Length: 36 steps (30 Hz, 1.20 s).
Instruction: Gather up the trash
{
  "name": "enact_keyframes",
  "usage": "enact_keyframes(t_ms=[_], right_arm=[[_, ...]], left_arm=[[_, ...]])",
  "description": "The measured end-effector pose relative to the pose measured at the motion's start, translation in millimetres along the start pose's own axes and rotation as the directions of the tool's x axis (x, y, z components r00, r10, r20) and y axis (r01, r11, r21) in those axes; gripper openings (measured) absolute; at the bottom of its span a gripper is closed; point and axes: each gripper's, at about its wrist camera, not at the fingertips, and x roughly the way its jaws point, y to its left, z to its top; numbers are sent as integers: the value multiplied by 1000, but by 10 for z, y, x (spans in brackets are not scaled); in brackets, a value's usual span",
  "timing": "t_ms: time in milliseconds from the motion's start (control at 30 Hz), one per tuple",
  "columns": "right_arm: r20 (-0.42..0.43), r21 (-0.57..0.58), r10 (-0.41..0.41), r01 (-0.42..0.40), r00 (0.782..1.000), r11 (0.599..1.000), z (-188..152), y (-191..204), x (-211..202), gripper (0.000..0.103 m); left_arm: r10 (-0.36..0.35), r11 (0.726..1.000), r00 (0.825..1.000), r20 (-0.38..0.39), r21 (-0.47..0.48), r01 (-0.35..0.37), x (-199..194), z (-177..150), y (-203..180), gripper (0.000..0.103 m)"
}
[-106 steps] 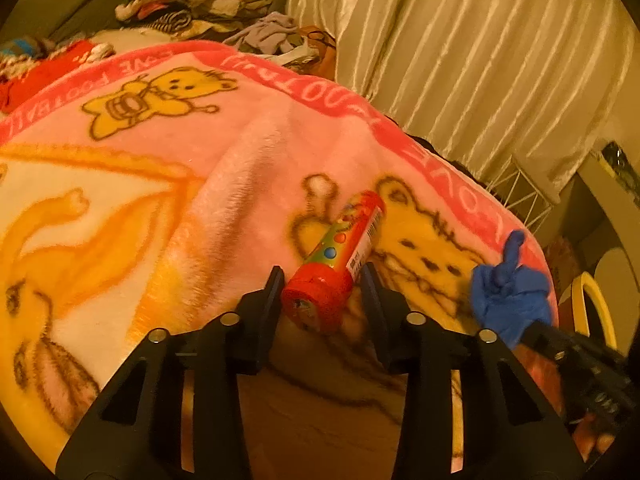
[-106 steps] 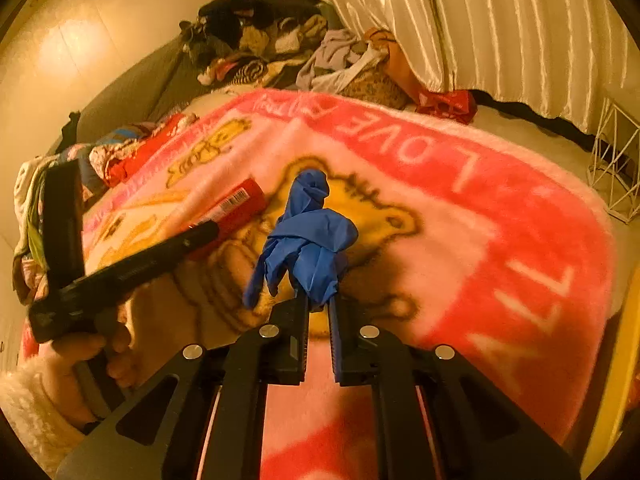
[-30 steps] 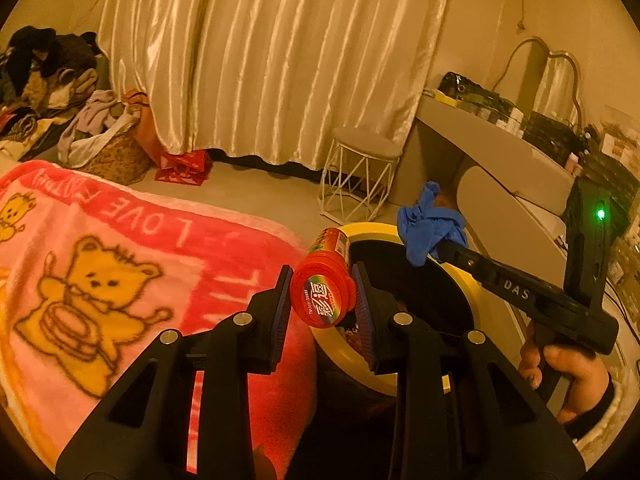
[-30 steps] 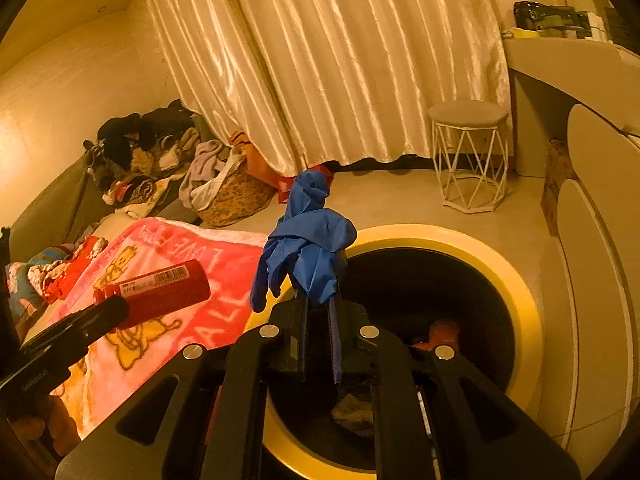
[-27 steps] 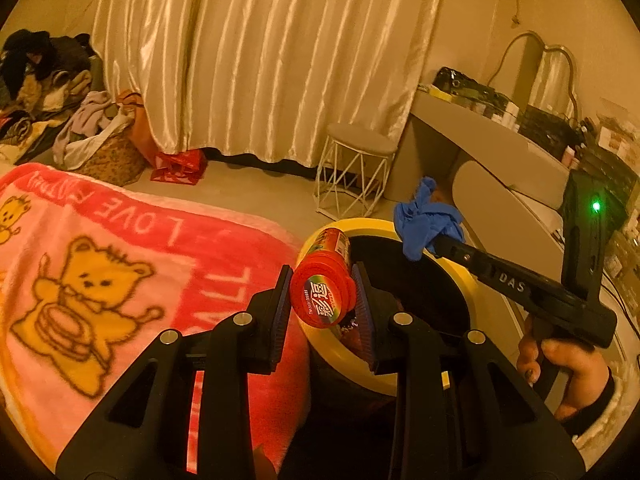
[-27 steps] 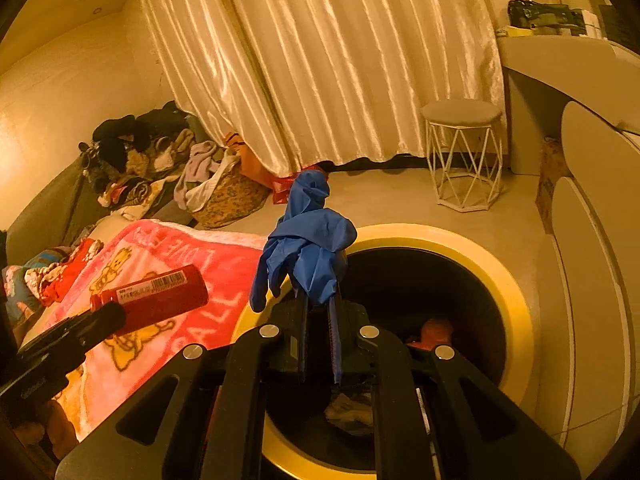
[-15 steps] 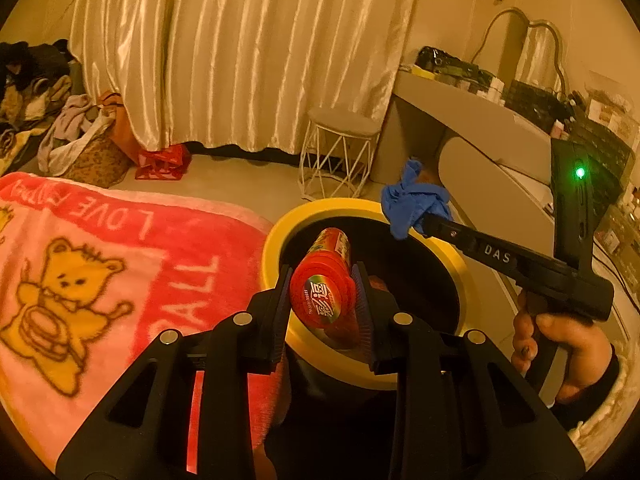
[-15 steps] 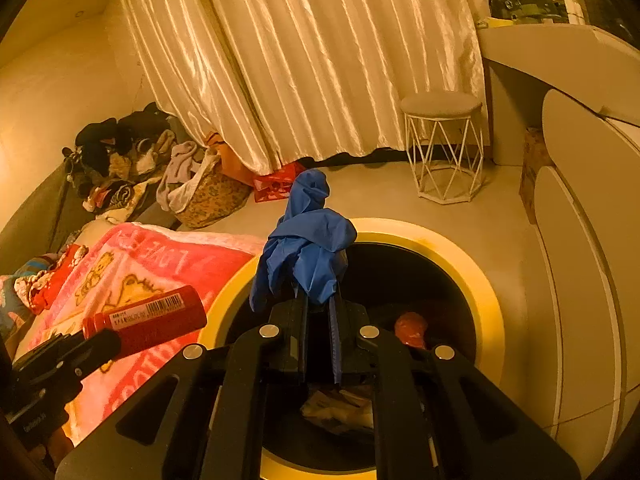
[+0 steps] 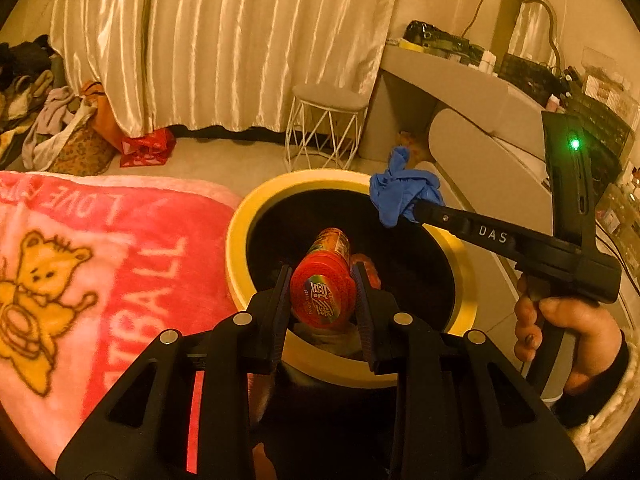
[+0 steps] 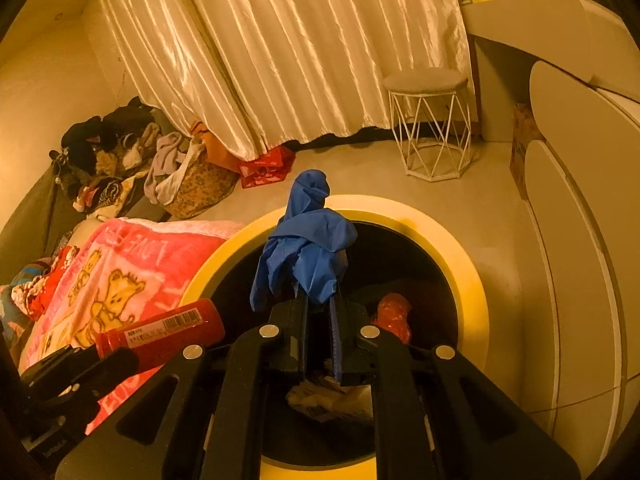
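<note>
My left gripper is shut on a red candy tube with a colourful label and holds it over the dark opening of a yellow-rimmed trash bin. The tube also shows in the right wrist view. My right gripper is shut on a crumpled blue glove and holds it above the same bin. In the left wrist view the glove hangs over the bin's far right rim. Red trash and crumpled paper lie inside the bin.
A pink bear-print blanket lies left of the bin. A white wire stool stands behind it before a satin curtain. A grey vanity desk is at the right. Clothes are piled far left.
Both grippers have moved from the blanket toward the bin; over the last second they shifted further over its opening. The tube and glove stay gripped.
</note>
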Motion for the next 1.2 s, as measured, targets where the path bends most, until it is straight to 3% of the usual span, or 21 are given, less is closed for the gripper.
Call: enact_keyframes(t_ms=[433, 500, 600, 667, 733, 867, 900, 1000, 1133, 1200], right_arm=[[-26, 42, -24, 25, 999, 999, -7, -160, 41, 12], [-29, 51, -23, 24, 999, 998, -8, -186, 40, 14], [-31, 49, -28, 29, 999, 998, -6, -187, 25, 27], [-29, 47, -27, 29, 999, 998, -7, -190, 12, 34], [-29, 46, -28, 29, 999, 999, -5, -187, -8, 36], [-17, 32, -36, 36, 999, 999, 1, -172, -60, 48], [-13, 29, -37, 38, 999, 999, 1, -161, -76, 49], [1, 10, -41, 41, 999, 999, -2, -114, -141, 57], [22, -17, -45, 45, 999, 999, -32, -18, -239, 70], [32, -26, -45, 45, 999, 999, -40, 40, -273, 76]], left_arm=[[-13, 1000, 997, -69, 18, 14, 325, 39, -90, 23], [-17, 1000, 997, -78, 16, 18, 361, 62, -91, 23], [-12, 1000, 997, -80, 16, 14, 377, 66, -77, 24], [-10, 1000, 997, -79, 12, 11, 367, 62, -67, 30], [-5, 1000, 997, -76, 10, 6, 353, 66, -56, 48], [10, 1000, 997, -70, -6, -11, 290, 53, -16, 57], [21, 1000, 997, -68, -15, -22, 262, 46, 6, 69], [30, 999, 998, -58, -33, -32, 181, 37, 36, 74], [58, 997, 998, -32, -47, -59, 38, 44, 90, 90], [73, 996, 997, -22, -57, -75, -32, 49, 117, 91]])
